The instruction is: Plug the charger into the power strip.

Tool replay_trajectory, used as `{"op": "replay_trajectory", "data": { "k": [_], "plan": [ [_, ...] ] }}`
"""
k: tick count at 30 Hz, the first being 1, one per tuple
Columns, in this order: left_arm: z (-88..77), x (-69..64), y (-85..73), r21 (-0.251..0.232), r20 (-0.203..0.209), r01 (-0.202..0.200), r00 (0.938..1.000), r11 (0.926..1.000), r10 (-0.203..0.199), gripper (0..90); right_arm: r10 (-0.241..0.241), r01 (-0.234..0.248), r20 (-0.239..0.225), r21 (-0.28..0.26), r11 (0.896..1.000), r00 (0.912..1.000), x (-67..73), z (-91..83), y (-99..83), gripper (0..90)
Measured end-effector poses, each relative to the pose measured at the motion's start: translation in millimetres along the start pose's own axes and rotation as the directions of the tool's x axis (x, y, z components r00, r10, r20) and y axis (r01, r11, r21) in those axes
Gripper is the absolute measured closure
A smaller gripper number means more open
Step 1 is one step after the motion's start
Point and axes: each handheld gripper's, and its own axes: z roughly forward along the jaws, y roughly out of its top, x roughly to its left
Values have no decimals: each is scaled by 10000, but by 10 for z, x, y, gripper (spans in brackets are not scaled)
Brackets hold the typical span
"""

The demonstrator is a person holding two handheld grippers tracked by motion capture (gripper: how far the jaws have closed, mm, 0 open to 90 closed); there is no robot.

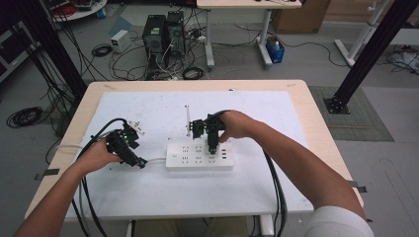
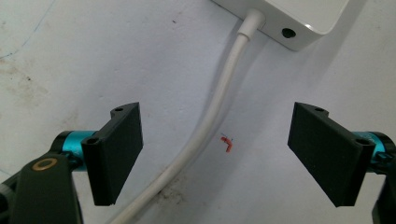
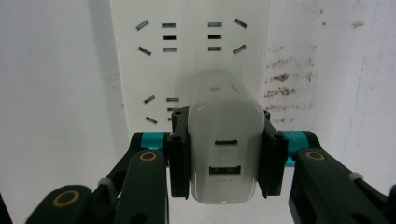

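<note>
A white power strip [image 1: 197, 157] lies mid-table on a white mat. My right gripper [image 1: 212, 148] points down at it, shut on a white USB charger [image 3: 224, 116]. The black pads [image 3: 179, 154] press the charger's two sides, with its USB ports facing the camera, so in the right gripper view my right gripper [image 3: 226, 156] shows as shut. The charger stands over the sockets of the strip [image 3: 187, 56]; its plug end is hidden. My left gripper [image 1: 140, 163] hovers by the strip's left end. It is open [image 2: 229, 156], astride the white cord [image 2: 210, 121], which neither pad touches.
A thin white upright piece [image 1: 188, 121] stands behind the strip, and a small white object [image 1: 136, 127] lies beside the left hand. A red scrap [image 2: 227, 144] lies on the mat next to the cord. Brown stains [image 3: 280, 77] mark the mat beside the strip.
</note>
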Motion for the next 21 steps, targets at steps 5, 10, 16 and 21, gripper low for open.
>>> {"op": "replay_trajectory", "data": {
  "k": [5,10,16,21],
  "plan": [
    [-10,-15,-5,-26,-127,76,9999,10000,-76,182,-226,218,374,205,9996,9990,66,58,26,626],
    [-13,-22,8,11,-88,-6,10000,10000,6,182,-351,321,756,406,9987,9965,136,71,52,627],
    [29,-14,13,-45,-5,165,9999,9999,-165,182,-129,135,-99,688,9975,9999,-6,73,96,627],
    [54,-10,10,-3,68,79,9999,10000,-79,182,-342,342,-18,950,9949,9994,6,78,116,628]
  ]
}}
